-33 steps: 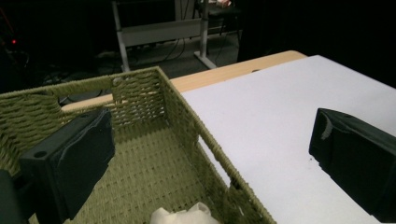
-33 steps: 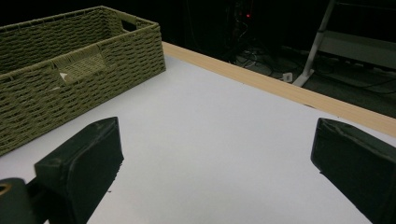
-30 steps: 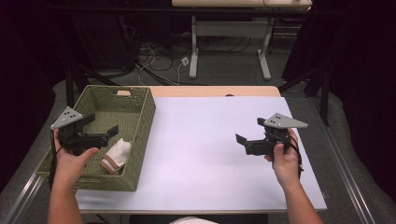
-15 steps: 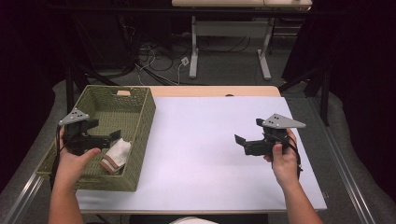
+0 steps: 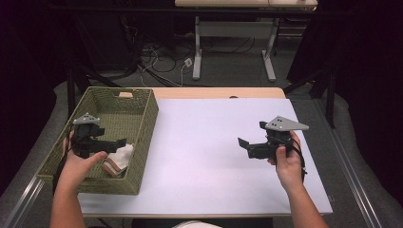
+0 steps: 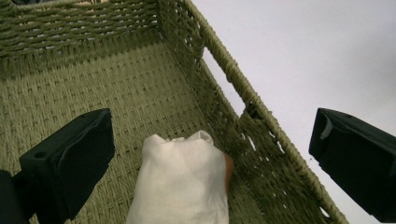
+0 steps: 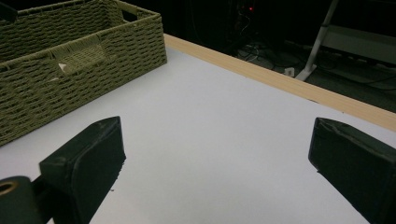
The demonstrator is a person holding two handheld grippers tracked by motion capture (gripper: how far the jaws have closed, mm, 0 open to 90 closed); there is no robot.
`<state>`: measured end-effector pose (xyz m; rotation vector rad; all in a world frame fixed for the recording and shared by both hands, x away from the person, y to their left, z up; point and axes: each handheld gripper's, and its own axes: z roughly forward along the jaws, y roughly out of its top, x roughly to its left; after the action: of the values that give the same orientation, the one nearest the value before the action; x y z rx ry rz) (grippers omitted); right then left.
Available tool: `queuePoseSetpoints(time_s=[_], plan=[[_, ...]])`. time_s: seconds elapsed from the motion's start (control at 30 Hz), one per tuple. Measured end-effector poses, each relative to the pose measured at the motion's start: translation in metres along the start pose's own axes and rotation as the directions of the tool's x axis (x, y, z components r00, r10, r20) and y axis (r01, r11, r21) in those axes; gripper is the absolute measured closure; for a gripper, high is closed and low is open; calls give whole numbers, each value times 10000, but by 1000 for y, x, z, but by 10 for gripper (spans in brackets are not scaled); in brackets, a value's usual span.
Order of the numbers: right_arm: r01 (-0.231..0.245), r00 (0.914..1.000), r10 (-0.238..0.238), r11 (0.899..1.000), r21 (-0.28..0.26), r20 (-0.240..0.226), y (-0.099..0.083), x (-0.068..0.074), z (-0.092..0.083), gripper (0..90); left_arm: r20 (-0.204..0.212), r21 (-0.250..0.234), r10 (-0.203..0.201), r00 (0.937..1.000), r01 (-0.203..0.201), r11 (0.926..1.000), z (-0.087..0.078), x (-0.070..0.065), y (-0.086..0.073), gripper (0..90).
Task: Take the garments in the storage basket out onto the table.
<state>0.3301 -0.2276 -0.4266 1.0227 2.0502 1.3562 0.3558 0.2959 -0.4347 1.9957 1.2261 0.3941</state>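
Two grippers, both with jaws spread. We hold the left gripper (image 6: pixel 210 154) over the green woven basket (image 5: pixel 142 142), above the white cloth bundle (image 6: pixel 180 186) lying against its right wall, apparently lined up for a grasp. Our right gripper (image 5: pixel 248 146) waits idle, well right of the basket.

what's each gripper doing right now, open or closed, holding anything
Left gripper: open, empty, jaws spread over the white cloth bundle in the green woven basket.
Right gripper: open, empty, above the white table.
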Motion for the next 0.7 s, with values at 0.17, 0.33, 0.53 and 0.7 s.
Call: queuePoseSetpoints(time_s=[0.17,0.33,0.53,0.7], plan=[[-7,10000,7,10000,98,2,0,0,1,36,-174,296,278,9995,-272,9992,7,1,0,2],[-6,10000,5,9999,118,7,0,1,1,37,-133,351,288,9995,-283,9990,12,4,-2,2],[-25,10000,25,9999,99,28,-1,0,2,38,-28,292,521,9986,-520,9982,21,7,-5,2],[-28,10000,28,9998,173,27,-2,0,2,39,47,341,441,9990,-442,9984,25,10,-7,3]])
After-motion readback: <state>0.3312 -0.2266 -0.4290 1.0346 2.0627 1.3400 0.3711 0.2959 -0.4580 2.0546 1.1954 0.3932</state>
